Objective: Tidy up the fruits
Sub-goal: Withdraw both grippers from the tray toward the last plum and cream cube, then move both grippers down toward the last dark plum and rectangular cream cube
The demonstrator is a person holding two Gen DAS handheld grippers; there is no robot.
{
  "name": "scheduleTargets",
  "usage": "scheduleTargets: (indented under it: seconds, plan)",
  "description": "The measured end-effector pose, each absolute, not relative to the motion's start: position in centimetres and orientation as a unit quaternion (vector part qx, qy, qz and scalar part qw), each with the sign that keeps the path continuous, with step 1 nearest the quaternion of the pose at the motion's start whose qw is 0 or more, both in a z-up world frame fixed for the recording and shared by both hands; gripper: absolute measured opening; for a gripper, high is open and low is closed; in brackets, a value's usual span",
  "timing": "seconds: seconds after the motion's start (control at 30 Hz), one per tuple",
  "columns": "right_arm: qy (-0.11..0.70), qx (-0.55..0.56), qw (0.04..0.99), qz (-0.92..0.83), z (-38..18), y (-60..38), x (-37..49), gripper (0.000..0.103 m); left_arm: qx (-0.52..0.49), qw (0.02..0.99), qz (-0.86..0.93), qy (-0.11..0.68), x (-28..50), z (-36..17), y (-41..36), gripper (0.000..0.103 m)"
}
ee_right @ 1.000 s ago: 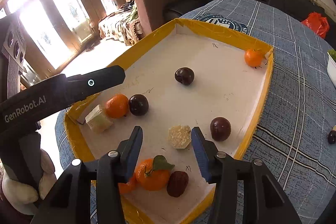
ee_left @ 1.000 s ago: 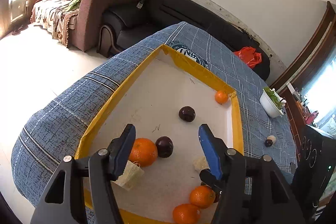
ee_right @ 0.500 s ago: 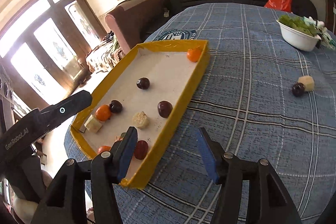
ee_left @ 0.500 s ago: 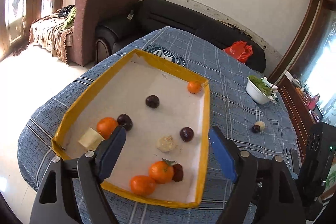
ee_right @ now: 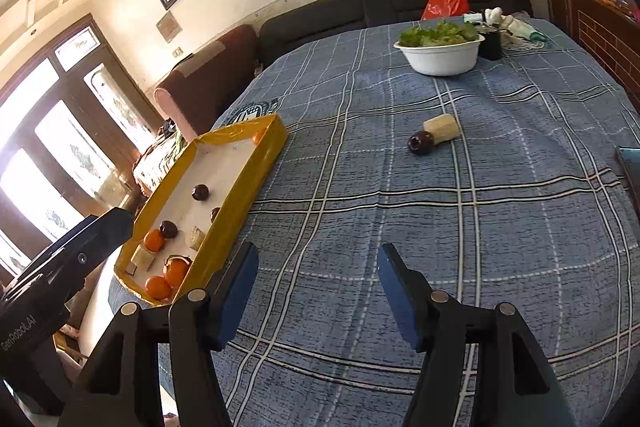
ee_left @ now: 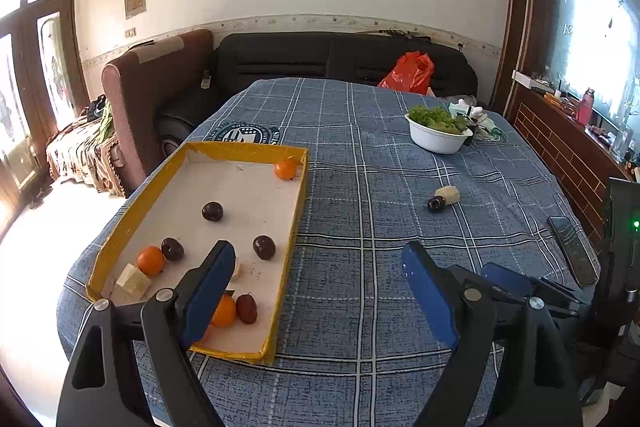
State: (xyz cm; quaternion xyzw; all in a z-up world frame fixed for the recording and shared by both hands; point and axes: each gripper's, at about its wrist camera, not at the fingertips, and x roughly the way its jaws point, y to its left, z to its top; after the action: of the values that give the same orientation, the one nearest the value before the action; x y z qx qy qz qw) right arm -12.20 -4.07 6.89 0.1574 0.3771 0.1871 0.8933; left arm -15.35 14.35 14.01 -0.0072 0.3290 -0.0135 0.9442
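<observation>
Ahead of the right gripper [ee_right: 316, 291], well apart, a dark plum [ee_right: 420, 142] touches a pale chunk [ee_right: 441, 128] on the surface [ee_right: 520, 227]; yellow tray [ee_left: 294, 243] lies left; both grippers, left gripper [ee_left: 320, 291] included, empty, jaws opening; step judged: reach for strays; next: advance, straddle plum.

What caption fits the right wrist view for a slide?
Right claw, opening and empty, above checked tablecloth; dark plum and pale chunk lie ahead, outside the yellow tray.

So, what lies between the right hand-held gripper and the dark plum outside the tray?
Only bare checked tablecloth lies between the right hand-held gripper, empty with jaws opening, and the dark plum, as the right wrist view shows.
</observation>
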Motion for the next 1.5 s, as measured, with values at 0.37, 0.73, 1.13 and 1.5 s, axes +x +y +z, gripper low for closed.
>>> scheduleTargets:
  seconds: [0.37, 0.73, 1.13, 1.5]
  plan:
    - [0.364, 0.182, 0.895, 0.181, 6.9, -6.7, -13.1, 0.07, 0.02, 0.941, -0.031, 0.336, -16.2, 14.1, 11.4, 0.085]
    - [0.367, 0.185, 0.894, 0.176, 6.8, -7.1, -13.1, 0.07, 0.016, 0.935, -0.036, 0.352, -15.7, 13.4, 11.0, 0.085]
    - [0.373, 0.18, 0.893, 0.177, 6.6, -7.0, -12.6, 0.071, 0.015, 0.933, -0.041, 0.358, -15.3, 13.0, 10.9, 0.085]
    - [0.377, 0.183, 0.891, 0.175, 6.2, -7.3, -12.3, 0.071, 0.016, 0.93, -0.043, 0.365, -15.0, 12.5, 10.8, 0.085]
